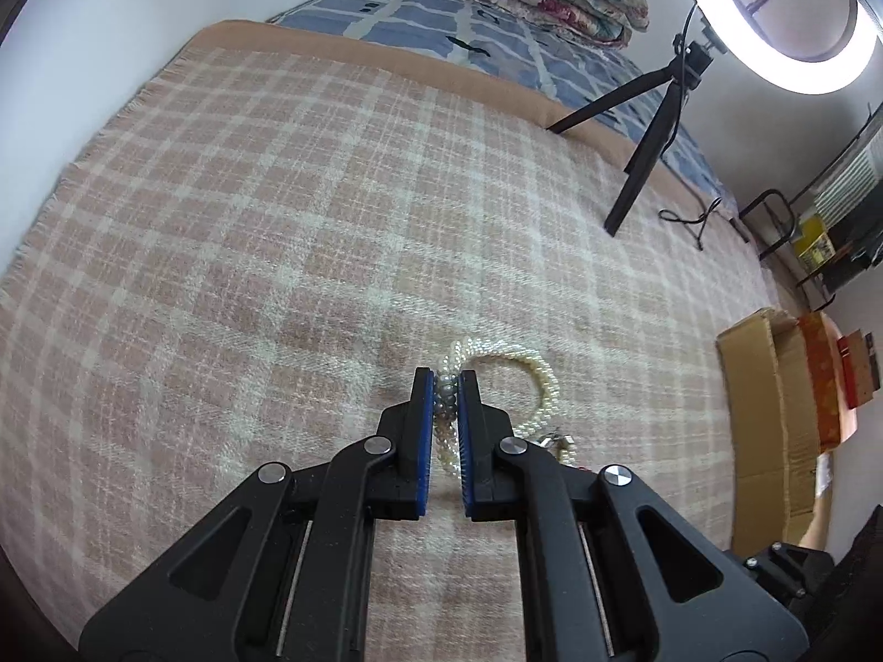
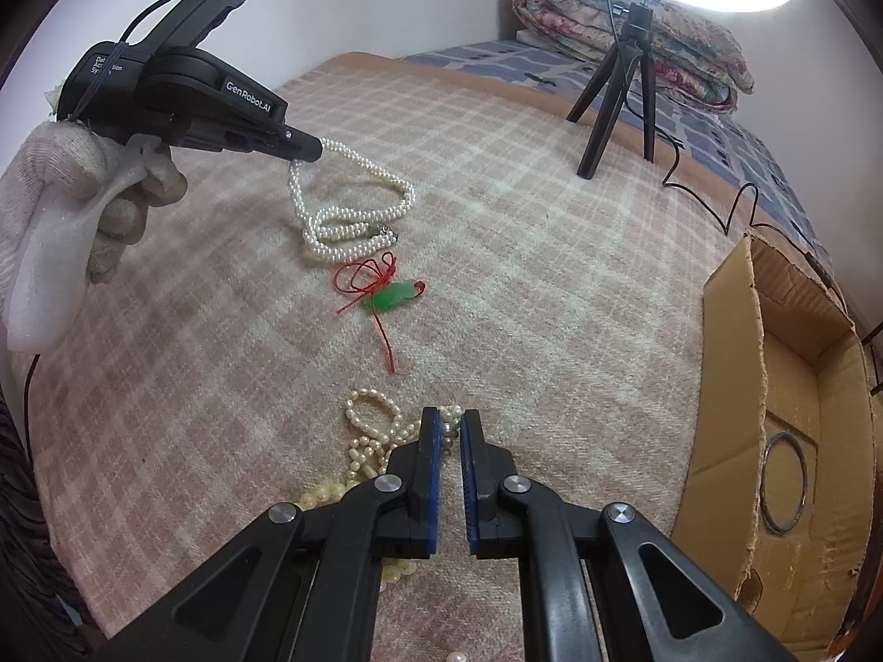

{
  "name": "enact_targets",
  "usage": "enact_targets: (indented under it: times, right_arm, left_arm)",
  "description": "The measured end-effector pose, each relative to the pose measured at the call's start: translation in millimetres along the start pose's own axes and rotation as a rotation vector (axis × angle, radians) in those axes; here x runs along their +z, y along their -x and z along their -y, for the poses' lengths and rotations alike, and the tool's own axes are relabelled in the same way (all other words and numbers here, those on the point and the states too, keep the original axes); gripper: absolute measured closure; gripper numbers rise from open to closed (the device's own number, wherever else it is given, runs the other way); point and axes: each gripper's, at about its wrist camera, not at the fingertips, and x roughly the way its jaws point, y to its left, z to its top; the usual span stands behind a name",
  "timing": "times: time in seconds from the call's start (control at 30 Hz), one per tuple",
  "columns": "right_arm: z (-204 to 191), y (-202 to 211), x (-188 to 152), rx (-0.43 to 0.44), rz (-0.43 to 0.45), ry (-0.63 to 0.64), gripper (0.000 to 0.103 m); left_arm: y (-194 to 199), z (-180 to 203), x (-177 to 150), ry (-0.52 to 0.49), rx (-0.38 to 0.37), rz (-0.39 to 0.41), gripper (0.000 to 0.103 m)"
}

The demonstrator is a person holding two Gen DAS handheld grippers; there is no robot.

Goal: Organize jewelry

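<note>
Left gripper (image 1: 445, 386): its blue pads are clamped on the white pearl necklace (image 2: 353, 220), pinching one end so the strand drapes from the tips down to the blanket (a grip at an end lets it hang free rather than bunch up).
Gloved hand (image 2: 88, 204): it holds that gripper's handle at the far left, tilted down toward the bed.
Right gripper (image 2: 450, 425): pressed together on a few beads of the cream bead tangle (image 2: 370, 441) at the near edge of the blanket, likely to draw one strand out of the knot.
Green pendant (image 2: 394, 295): it lies loose on its red cord (image 2: 367, 281) between the two pearl pieces, touching neither gripper.
Plaid blanket (image 1: 248, 220): spread flat as the sorting surface, so pale beads stand out against it.
Cardboard box (image 2: 734, 386): open at the right, just beside the blanket, probably the place for sorted pieces; a metal bangle (image 2: 764, 474) already lies inside.
Ring light (image 1: 712, 0): on its tripod at the far right.
</note>
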Motion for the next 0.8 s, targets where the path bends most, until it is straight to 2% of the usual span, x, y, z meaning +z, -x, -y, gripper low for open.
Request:
enact_targets:
  times: [0.27, 0.8]
  right_arm:
    - [9.7, 19.1, 6.4, 0.02, 0.06, -0.048, 0.099]
    - [12.3, 76.6, 18.7, 0.0, 0.198, -0.084, 0.099]
  left_arm:
    - [31.6, 22.3, 9.0, -0.017, -0.089, 0.059, 0.097]
    - [99.1, 54.3, 10.4, -0.053, -0.188, 0.16, 0.097]
